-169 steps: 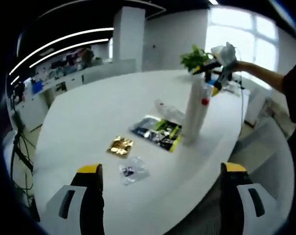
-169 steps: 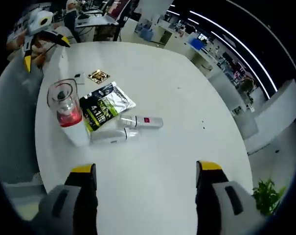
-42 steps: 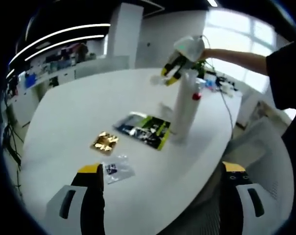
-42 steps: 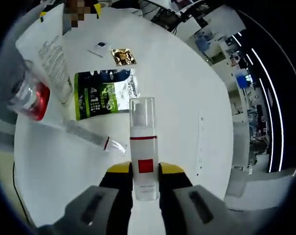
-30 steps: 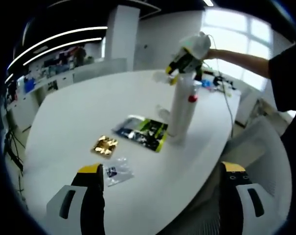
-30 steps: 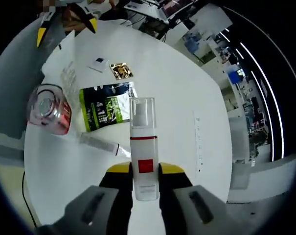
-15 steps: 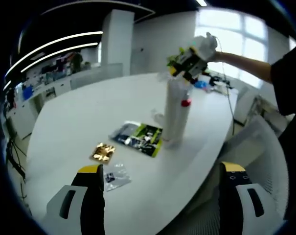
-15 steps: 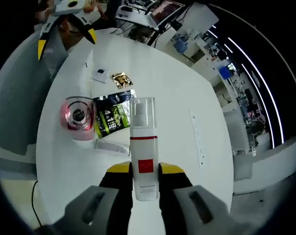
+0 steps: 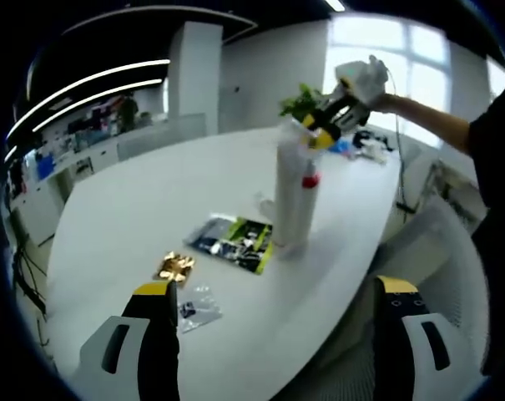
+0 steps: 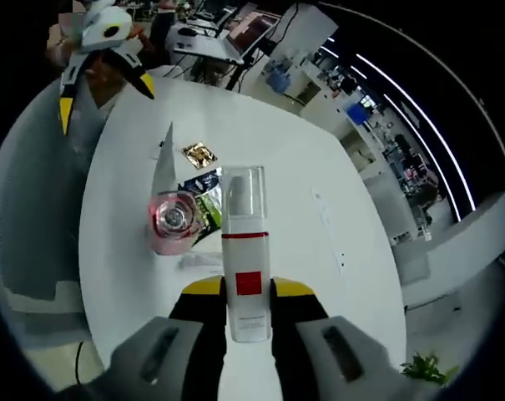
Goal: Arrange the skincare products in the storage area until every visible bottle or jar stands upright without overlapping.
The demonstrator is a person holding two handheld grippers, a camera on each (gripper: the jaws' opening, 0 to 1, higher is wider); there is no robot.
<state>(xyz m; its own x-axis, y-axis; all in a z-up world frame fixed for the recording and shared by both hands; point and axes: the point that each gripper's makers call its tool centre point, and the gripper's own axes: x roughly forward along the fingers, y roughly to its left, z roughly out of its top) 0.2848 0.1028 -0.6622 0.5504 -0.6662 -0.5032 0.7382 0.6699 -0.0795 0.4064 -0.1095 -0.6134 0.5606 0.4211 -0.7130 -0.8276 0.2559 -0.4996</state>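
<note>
Both views are evenly and brightly lit from overhead strip lights (image 9: pixel 93 79), and in the left gripper view a large window (image 9: pixel 402 50) blows out to white glare behind the scene. The white table (image 9: pixel 135 217) reflects the light softly with only faint shadows, while fisheye bending curves its edge and the room's lines strongly toward the borders. Detail is soft and slightly blurred throughout, worst near the edges

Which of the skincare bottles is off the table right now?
The white pump bottle with the red square label: the right gripper holds it clamped, while the red-capped bottle stands on the table.
</note>
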